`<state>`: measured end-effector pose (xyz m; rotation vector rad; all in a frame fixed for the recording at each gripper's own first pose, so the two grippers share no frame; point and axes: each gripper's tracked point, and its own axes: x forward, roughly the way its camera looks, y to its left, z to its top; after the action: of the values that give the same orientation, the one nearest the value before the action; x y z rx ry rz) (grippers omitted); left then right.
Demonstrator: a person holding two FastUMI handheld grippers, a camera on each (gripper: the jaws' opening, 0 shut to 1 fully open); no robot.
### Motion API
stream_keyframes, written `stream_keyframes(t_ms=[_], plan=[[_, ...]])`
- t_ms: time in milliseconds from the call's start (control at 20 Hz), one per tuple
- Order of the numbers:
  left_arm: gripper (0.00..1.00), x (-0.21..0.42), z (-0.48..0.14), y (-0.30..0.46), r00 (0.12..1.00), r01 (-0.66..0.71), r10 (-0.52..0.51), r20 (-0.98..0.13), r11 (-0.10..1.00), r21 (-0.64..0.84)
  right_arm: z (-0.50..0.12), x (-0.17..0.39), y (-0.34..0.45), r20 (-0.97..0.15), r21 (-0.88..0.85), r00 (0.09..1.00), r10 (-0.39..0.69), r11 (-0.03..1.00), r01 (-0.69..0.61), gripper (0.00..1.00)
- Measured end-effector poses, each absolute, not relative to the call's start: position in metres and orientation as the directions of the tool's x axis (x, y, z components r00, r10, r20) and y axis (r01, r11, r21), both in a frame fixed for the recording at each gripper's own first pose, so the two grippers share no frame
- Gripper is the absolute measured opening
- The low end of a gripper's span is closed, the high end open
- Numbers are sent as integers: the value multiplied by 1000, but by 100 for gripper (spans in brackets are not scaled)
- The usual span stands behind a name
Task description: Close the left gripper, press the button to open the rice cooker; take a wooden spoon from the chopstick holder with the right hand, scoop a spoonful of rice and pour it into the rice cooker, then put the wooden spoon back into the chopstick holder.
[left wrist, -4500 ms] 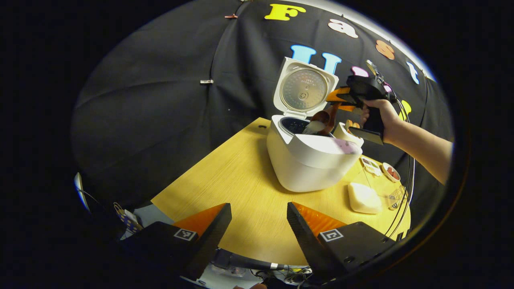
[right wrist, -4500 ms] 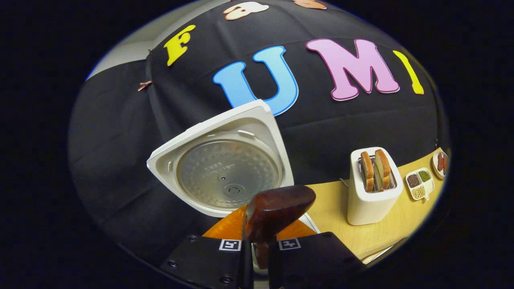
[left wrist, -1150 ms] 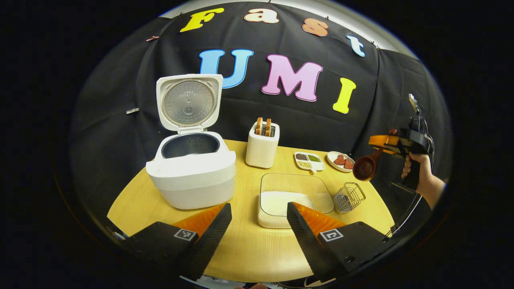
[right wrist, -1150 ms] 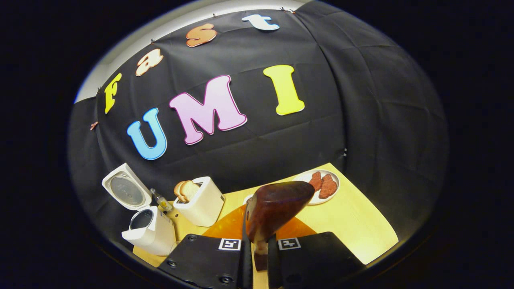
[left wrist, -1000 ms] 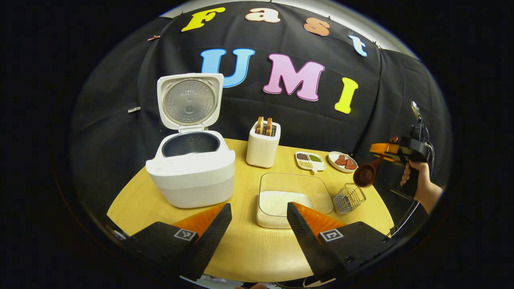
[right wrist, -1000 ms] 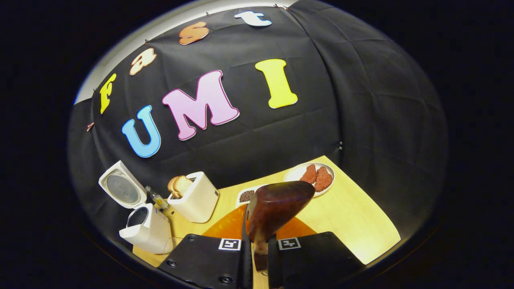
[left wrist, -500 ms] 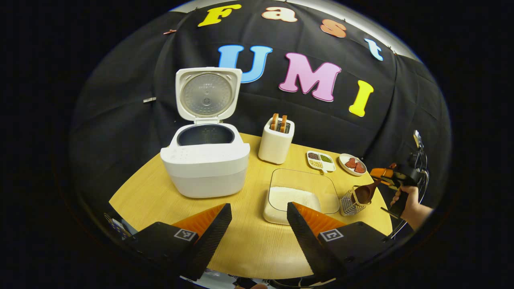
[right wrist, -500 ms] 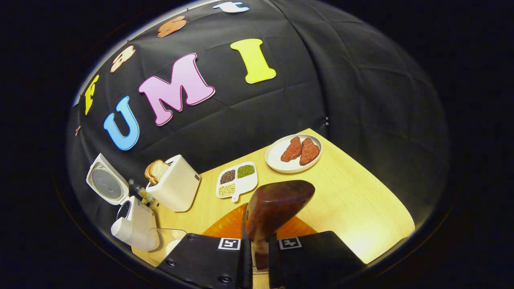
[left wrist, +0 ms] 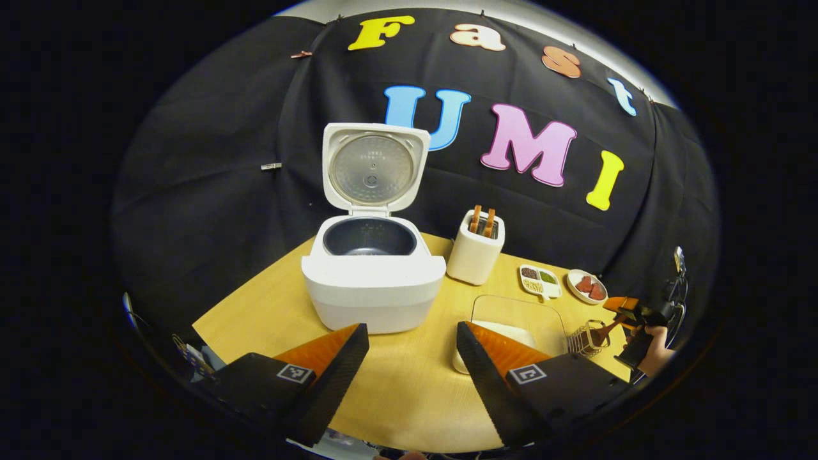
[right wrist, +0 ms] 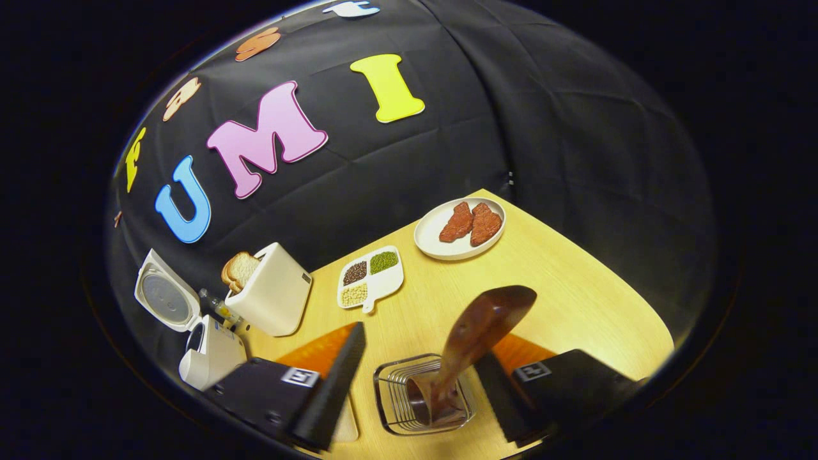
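My right tongs (right wrist: pixel 418 377) gape wide around the wooden spoon (right wrist: pixel 470 345), standing bowl-down in the chopstick holder (right wrist: pixel 391 399); my left tongs (left wrist: pixel 412 364) gape empty; the rice cooker (left wrist: pixel 374 281) stands lid-up

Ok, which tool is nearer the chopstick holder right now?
Right. The right tool is open directly over the chopstick holder, fingers straddling the wooden spoon standing in it. The left tool hangs open, well back.
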<state>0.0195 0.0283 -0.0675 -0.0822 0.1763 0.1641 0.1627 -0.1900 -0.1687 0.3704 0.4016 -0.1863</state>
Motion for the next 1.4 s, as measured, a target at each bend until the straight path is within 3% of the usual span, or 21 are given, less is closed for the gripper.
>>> stream_keyframes(t_ms=[50, 450, 900, 1400], plan=[[96, 22, -58, 35, 973, -177, 165, -163, 982, -66, -164, 158, -193, -402, 299, 908, -118, 920, 252, 99], [95, 51, 74, 78, 973, -227, 229, 19, 971, -80, -99, 105, -234, -247, 30, 930, -270, 958, 286, 99], [95, 115, 213, 109, 944, -271, 273, 183, 962, -37, -70, 59, -219, -195, -61, 939, -284, 959, 277, 98], [94, 232, 278, 152, 932, -271, 262, 251, 963, 1, -59, 43, -175, -189, -82, 944, -271, 962, 259, 99]])
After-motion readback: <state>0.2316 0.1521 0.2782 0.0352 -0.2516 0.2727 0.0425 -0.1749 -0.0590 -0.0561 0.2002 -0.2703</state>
